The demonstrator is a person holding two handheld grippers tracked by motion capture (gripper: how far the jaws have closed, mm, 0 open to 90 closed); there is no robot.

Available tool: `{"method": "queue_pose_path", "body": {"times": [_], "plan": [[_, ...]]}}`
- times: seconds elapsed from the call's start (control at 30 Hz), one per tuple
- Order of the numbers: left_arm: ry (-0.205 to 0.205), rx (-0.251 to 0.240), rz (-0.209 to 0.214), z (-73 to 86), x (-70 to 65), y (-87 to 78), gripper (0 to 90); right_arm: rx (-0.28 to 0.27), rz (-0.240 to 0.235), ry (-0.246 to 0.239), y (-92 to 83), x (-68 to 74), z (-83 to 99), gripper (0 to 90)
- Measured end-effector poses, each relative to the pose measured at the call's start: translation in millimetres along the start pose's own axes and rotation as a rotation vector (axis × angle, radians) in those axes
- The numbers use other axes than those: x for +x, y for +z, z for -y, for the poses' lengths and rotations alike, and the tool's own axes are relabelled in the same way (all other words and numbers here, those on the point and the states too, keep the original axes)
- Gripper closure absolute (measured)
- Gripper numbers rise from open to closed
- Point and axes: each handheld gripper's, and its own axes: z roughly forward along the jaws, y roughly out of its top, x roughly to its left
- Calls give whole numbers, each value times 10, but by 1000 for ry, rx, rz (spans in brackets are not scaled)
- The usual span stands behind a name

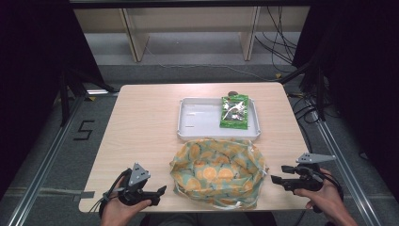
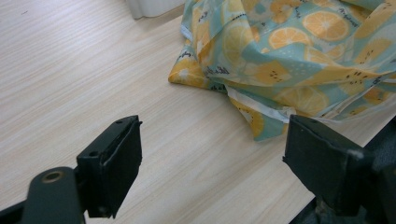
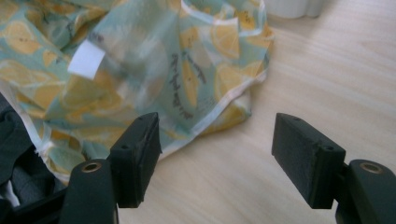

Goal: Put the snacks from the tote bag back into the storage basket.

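Looking down from the high view, you cannot see inside the fruit-print bag (image 1: 218, 172): its crumpled cloth folds over itself and hides any contents. The bag lies at the near middle of the table (image 1: 141, 122), between your two grippers, its far edge just in front of the white tray (image 1: 197, 120). A small dark thing (image 1: 232, 93) behind the tray is too small to make out. The tray holds one green snack packet (image 1: 234, 112), lying flat at its right end; the rest of it is bare.

Your left gripper (image 1: 157, 194) sits near the bag's left corner, jaws apart on bare wood, touching nothing. Your right gripper (image 1: 278, 174) has its jaws apart too, beside the bag's right edge; in the right gripper view the white-trimmed hem (image 3: 219, 112) lies just ahead of them, not pinched.
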Motion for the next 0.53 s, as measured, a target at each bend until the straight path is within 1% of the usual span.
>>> {"method": "queue_pose_path", "body": {"times": [0.03,0.07,0.1,0.13,0.2,0.27,0.3,0.37,0.4,0.47,0.5,0.53], "plan": [[-4,-1,0,1,-4,-1,183,8,-3,-2,-3,5,9,335],[-2,-2,-1,0,-2,-2,183,16,-1,25,-4,38,24,334],[4,-3,-1,-2,5,-3,183,18,-3,22,-2,39,29,335],[8,-3,0,-3,9,-4,183,20,-3,0,1,17,39,334],[3,-3,-1,-1,7,-4,183,30,0,29,-4,41,53,333],[4,-4,2,-1,7,0,182,24,-2,31,-11,45,58,332],[12,-2,-3,-3,9,-2,182,23,-3,31,-14,45,58,331],[6,-4,-2,-2,4,-2,182,27,-5,31,-10,41,59,331],[7,-5,-3,-2,4,-2,182,33,0,42,-15,46,60,330],[10,-5,-3,-2,7,-1,181,37,-3,49,-15,50,58,328],[11,-5,-3,-3,9,-1,181,27,3,37,-13,45,59,327],[15,-5,-5,-3,12,1,181,27,3,36,-13,43,57,327]]}}
